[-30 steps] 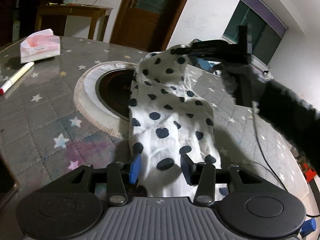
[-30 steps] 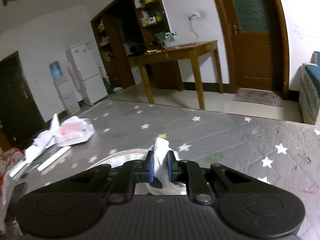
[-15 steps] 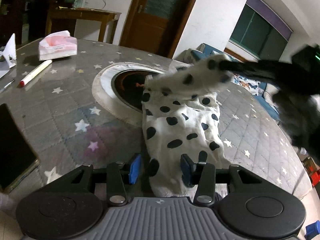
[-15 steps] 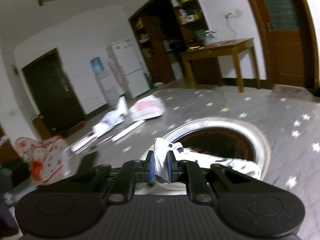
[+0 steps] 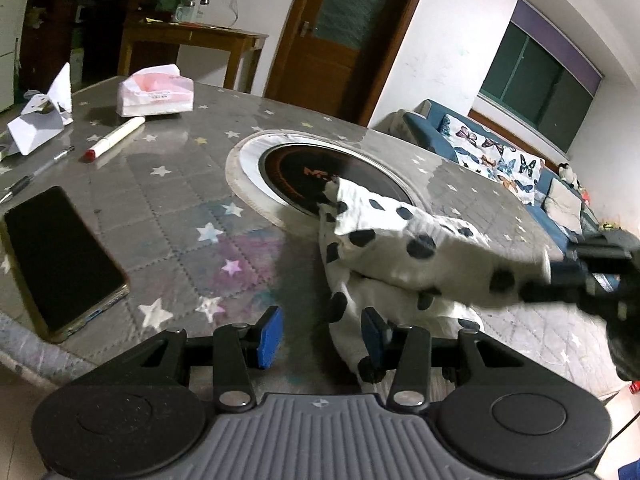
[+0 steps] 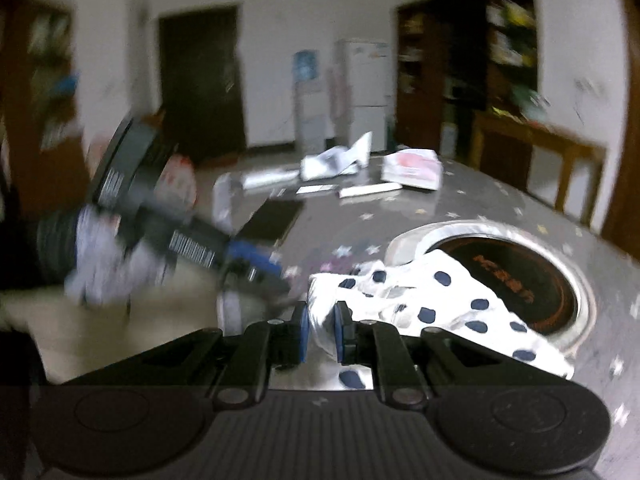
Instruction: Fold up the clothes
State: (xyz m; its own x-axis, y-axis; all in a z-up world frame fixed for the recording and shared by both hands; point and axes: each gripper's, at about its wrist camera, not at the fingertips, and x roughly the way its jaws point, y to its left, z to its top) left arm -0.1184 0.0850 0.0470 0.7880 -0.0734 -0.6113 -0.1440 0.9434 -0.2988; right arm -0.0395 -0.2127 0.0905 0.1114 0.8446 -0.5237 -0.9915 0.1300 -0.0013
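A white garment with dark polka dots (image 5: 404, 256) lies bunched on the grey star-patterned table (image 5: 192, 216), its far end draped over the rim of the round inset hob (image 5: 320, 172) sunk into the tabletop. The right gripper (image 6: 319, 334) has its blue pads pressed together on a pinch of the cloth's edge, and the fabric runs from that pinch back toward the hob in a raised, doubled-over flap. In the left wrist view the same gripper shows as a dark blurred shape at the right edge, with the spotted cloth stretched out to it above a lower layer that rests on the table. The left gripper (image 5: 320, 334) stands with its jaws apart and nothing clamped; the near corner of the garment lies just by its right pad (whether it touches the pad cannot be told), while the left pad hangs over bare tabletop. In the right wrist view the left gripper appears at the left, heavily blurred, held in a hand wearing a pale glove (image 6: 100, 256) with a dark sleeve behind it. Elsewhere on the table, well apart from the garment, are a dark phone (image 5: 60, 256) lying flat near the near-left edge, a white marker with a red cap (image 5: 114, 138), a pink-and-white tissue pack (image 5: 156, 90), and some crumpled white paper (image 5: 40, 120) at the far left. Behind the table stand a wooden side table (image 5: 192, 46), a brown door (image 5: 340, 36) and a blue sofa with butterfly-print cushions (image 5: 496, 156).
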